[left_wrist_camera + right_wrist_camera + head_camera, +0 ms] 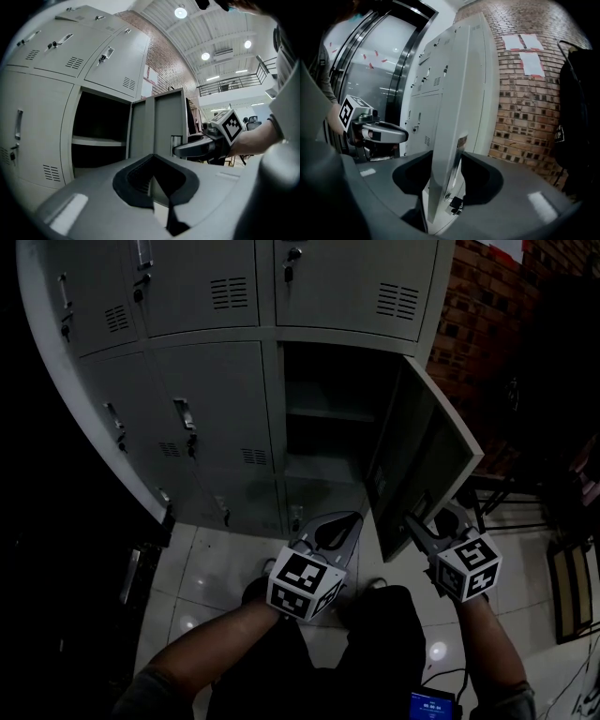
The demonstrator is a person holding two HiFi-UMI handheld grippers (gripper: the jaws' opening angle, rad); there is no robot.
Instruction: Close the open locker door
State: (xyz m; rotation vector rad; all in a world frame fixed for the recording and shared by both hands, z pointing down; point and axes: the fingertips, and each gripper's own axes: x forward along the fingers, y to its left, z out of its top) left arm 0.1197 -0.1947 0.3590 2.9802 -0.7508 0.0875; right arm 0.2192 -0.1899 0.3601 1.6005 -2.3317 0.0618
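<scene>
- Head view: the locker door [422,451] is standing ajar at centre right, and the right gripper [429,519] is reaching up to its lower edge.
- Left gripper view: the left gripper [152,164] is pointing towards the door at frame centre, jaws pressed together, gripping nothing.
- Right gripper view: wide jaws are straddling the door's edge at centre, gaps showing on both sides.

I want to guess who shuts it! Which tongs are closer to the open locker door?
Right. The right tongs straddle the free edge of the open locker door, jaws apart on either side. The left tongs hang beside it, before the open compartment, not touching.
</scene>
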